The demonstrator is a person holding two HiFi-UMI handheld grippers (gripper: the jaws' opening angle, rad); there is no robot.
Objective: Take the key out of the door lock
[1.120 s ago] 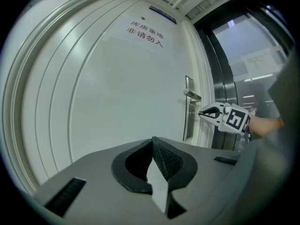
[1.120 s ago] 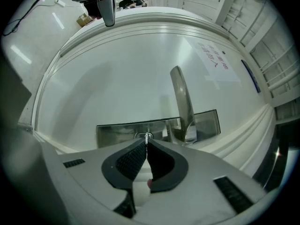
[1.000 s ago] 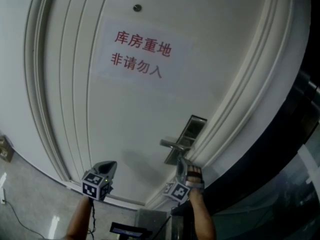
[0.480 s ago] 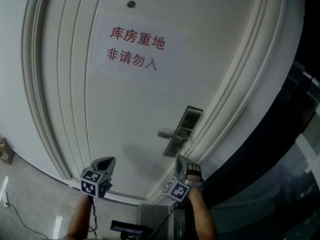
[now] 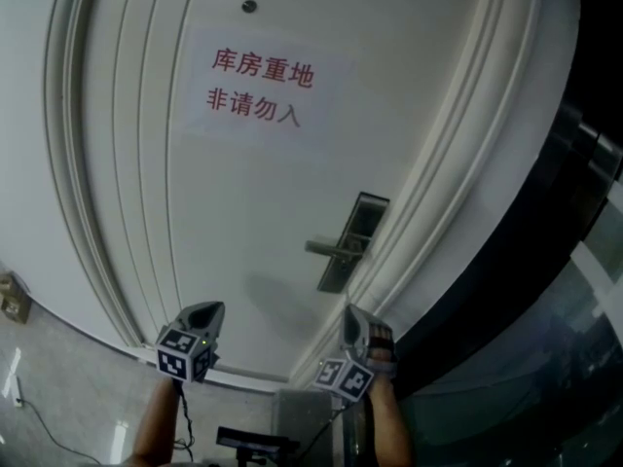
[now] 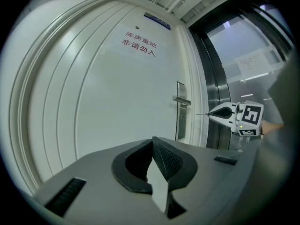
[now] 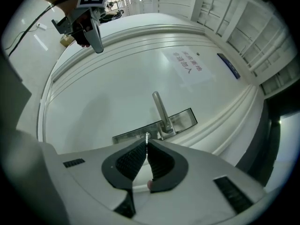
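Right gripper (image 5: 350, 314) has backed away from the lock plate (image 5: 348, 236). A second ago its tip sat right against the plate's lower end, now there's a clear gap. The key (image 7: 147, 136) pinched in its jaws came away with it, free of the door.

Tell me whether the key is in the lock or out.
Out. The right gripper is shut on the key, and the left gripper view shows a gap between it and the lock plate.
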